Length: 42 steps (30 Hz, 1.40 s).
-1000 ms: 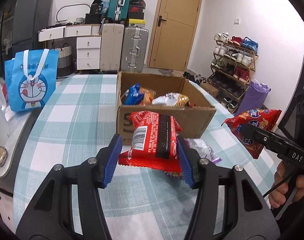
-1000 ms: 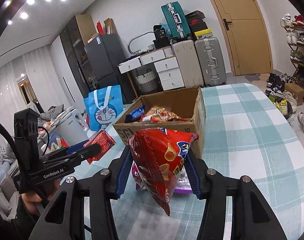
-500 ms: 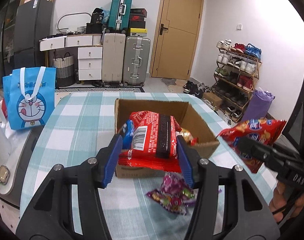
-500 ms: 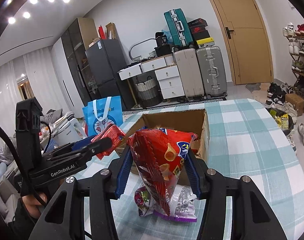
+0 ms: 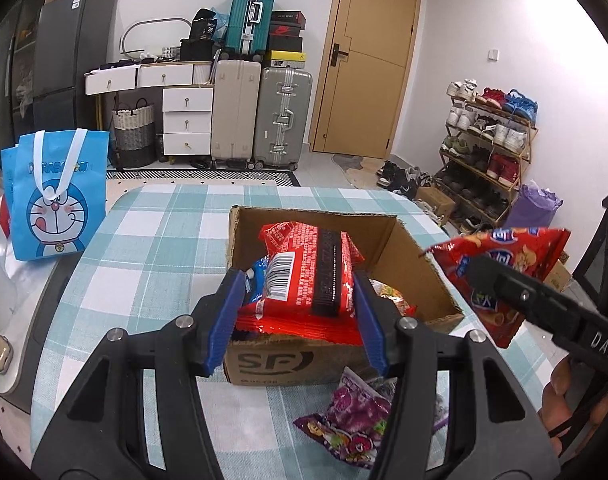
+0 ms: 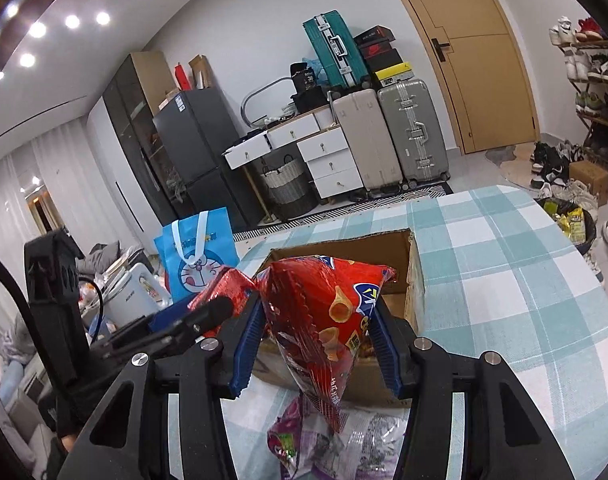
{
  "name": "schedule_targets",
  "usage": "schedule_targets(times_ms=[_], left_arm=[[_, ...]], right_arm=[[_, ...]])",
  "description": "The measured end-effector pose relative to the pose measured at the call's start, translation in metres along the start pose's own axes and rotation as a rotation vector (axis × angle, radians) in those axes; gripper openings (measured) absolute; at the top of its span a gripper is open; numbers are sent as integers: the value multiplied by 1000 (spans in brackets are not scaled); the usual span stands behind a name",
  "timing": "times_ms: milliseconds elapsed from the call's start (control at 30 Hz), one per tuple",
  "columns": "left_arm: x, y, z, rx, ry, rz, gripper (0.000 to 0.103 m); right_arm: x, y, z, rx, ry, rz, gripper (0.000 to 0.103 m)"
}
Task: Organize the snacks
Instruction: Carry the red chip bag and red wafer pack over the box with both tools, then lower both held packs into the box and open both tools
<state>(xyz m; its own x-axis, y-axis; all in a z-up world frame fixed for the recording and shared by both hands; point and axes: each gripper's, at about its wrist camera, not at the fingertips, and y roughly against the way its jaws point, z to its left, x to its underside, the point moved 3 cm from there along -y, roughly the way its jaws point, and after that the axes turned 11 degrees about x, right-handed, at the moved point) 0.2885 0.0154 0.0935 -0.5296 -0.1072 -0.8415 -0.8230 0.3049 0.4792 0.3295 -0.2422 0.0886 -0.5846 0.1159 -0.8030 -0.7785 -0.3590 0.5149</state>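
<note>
My left gripper is shut on a red snack packet with a barcode and holds it above the open cardboard box, which has several snacks inside. My right gripper is shut on a red chip bag, held above the box's near edge; the bag also shows in the left wrist view. A purple snack bag lies on the checked tablecloth in front of the box, seen too in the right wrist view.
A blue Doraemon tote bag stands at the table's left edge. A white appliance sits left of the table. Suitcases, drawers, a door and a shoe rack line the room behind.
Both grippers have risen and moved forward with their bags. The red packet now hangs over the box opening, and the chip bag is higher and closer to the box.
</note>
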Motion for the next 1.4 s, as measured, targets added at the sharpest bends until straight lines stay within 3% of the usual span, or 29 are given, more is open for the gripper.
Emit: schedule_targets(times_ms=[700,1067,1133,1200,1267,1333,1400], left_arm=[[9,-60,11,-96,-49,53,52],[14,-70,11,-104,-60,93,52],[15,-68,13,-97,-58,96,52],[16,-65,14,-85,-51,97,53],[16,-59,15,-61,-40,96,58],[17,-49,14,-56,-44,84,76],[18,-37,11,-61,-58,69,84]], right_arm=[[1,-65,-4,78,-19,48,51],[0,-70,-6,83,-20,64,52],[-1,-64,-4,73,-5,59,58],[-1,-58,-4,70,11,48,74],[1,-49,-5,73,23,36,84],[3,-40,-8,72,27,40,93],[7,-31,-12,69,25,48,99]])
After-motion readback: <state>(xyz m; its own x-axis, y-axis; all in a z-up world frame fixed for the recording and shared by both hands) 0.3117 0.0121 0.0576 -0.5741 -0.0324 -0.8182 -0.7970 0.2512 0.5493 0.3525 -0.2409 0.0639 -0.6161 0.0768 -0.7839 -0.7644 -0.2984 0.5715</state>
